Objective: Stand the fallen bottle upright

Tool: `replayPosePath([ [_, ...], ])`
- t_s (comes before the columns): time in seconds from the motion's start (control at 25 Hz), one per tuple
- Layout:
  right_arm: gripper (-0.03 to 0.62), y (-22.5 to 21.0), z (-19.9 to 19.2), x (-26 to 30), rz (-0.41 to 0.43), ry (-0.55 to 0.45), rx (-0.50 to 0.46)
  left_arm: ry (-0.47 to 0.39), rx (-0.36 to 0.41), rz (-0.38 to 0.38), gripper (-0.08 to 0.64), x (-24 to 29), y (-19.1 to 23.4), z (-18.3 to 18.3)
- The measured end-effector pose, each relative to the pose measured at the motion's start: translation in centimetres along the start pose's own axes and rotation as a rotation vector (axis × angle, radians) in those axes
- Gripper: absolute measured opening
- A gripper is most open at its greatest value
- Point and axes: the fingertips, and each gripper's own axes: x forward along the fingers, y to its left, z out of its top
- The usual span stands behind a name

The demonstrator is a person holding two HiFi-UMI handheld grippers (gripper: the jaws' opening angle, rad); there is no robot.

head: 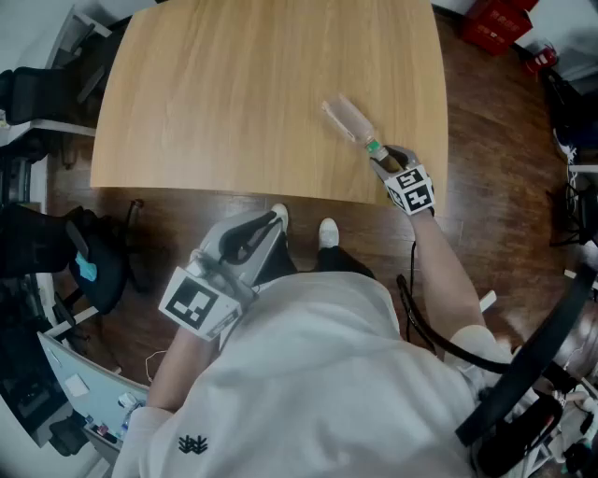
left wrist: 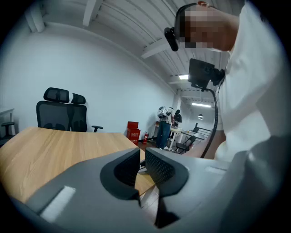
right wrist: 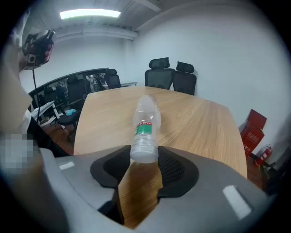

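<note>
A clear plastic bottle [head: 350, 119] with a green band near its neck lies on its side on the wooden table [head: 234, 93], close to the near right edge. My right gripper [head: 383, 161] reaches its neck end from the table edge. In the right gripper view the bottle [right wrist: 145, 123] points away from me, and both pads of the right gripper [right wrist: 144, 157] press on its near end. My left gripper [head: 276, 219] hangs below the table's near edge, beside the person's body. In its own view the left gripper [left wrist: 142, 164] has its jaws nearly together with nothing between them.
Black office chairs [right wrist: 170, 75] stand at the table's far end. Red crates [head: 495, 23] sit on the floor at the far right. The person's shoes [head: 327, 231] are under the near edge. People [left wrist: 164, 125] stand by desks in the distance.
</note>
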Motion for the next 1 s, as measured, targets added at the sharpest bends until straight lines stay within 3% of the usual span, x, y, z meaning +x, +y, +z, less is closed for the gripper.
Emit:
replayPosePath([
  [0.28, 0.190, 0.3, 4.2, -4.8, -0.020, 0.023, -0.052, -0.057, 0.044, -0.076, 0.034, 0.9, 3.8, 0.9],
  [0.52, 0.189, -1.6, 11.7, -8.5, -0.008, 0.131, -0.162, -0.138, 0.052, -0.122, 0.034, 2.1, 6.3, 3.4],
  [0.72, 0.187, -3.4, 14.7, -7.5, 0.047, 0.277, -0.244, -0.165, 0.037, -0.135, 0.034, 1.9, 7.7, 3.7],
  [1.0, 0.189, -6.1, 16.8, -5.1, 0.122, 0.405, -0.243, -0.173, 0.019, -0.116, 0.034, 0.1, 9.3, 3.4],
])
